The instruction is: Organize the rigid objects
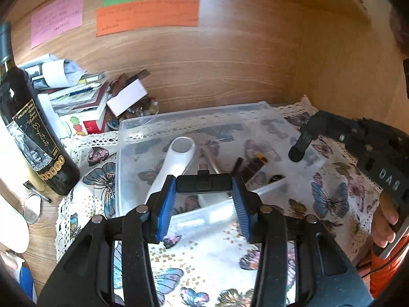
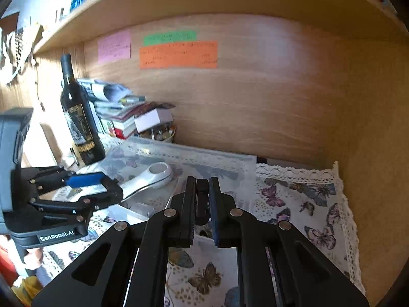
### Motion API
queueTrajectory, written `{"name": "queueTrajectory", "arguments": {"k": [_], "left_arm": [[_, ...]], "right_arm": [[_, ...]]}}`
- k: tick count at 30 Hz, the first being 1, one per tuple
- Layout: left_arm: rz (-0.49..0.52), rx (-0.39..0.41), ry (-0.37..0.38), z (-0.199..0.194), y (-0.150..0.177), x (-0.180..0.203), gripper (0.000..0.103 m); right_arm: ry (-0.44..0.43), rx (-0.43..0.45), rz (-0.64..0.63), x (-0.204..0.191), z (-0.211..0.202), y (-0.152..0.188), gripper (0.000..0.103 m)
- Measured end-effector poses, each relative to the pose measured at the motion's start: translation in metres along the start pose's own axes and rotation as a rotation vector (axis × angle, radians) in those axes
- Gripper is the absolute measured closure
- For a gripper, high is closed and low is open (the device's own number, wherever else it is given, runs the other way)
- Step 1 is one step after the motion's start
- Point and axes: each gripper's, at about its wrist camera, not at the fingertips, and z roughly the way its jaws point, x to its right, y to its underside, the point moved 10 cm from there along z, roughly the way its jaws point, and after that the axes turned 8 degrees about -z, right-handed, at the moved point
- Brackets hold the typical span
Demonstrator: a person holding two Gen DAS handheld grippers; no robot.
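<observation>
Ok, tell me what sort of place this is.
Probably a home desk nook under a shelf: sticky notes on the wooden back panel, a wine bottle beside stacked books, and a butterfly tablecloth.

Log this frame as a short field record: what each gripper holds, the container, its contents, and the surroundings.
left gripper: shut on a small black device, held over the bin's near edge
right gripper: shut on a small black object, identity unclear
container: clear plastic bin on the butterfly tablecloth
contents: white magnifier, a few small dark items
surroundings: wine bottle, stacked books, coloured notes on the wooden back panel
</observation>
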Motion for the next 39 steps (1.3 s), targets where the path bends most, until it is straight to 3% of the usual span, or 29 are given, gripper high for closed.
{"name": "queueTrajectory", "arguments": {"k": [9, 11, 13, 20, 31, 34, 39], "left_arm": [[-0.043, -0.058, -0.011, 0.024, 0.004, -0.011, 0.058], [-0.048, -0.055, -0.005, 0.022, 0.004, -0.012, 0.056], [-0.048, -0.041, -0.009, 0.017, 0.002, -0.013, 0.055], [-0.036, 0.058, -0.017, -0.020, -0.009, -0.011, 0.050], [-0.010, 0.317, -0.016, -0.120, -0.029, 0.003, 0.023], [-0.014, 0.373, -0.017, -0.144, -0.029, 0.005, 0.012], [-0.023, 0.439, -0.025, -0.175, -0.027, 0.006, 0.006]], "right_arm": [[-0.035, -0.120, -0.027, -0.016, 0.047, 0.020, 0.094], [-0.056, -0.129, -0.032, -0.020, 0.047, 0.021, 0.089], [-0.056, -0.116, -0.035, -0.020, 0.043, 0.020, 0.078], [-0.051, -0.044, -0.010, -0.015, 0.016, 0.004, 0.076], [0.008, 0.188, 0.035, -0.004, -0.081, -0.026, 0.028], [0.026, 0.238, 0.034, -0.007, -0.102, -0.029, 0.020], [0.047, 0.295, 0.042, -0.012, -0.127, -0.028, 0.009]]}}
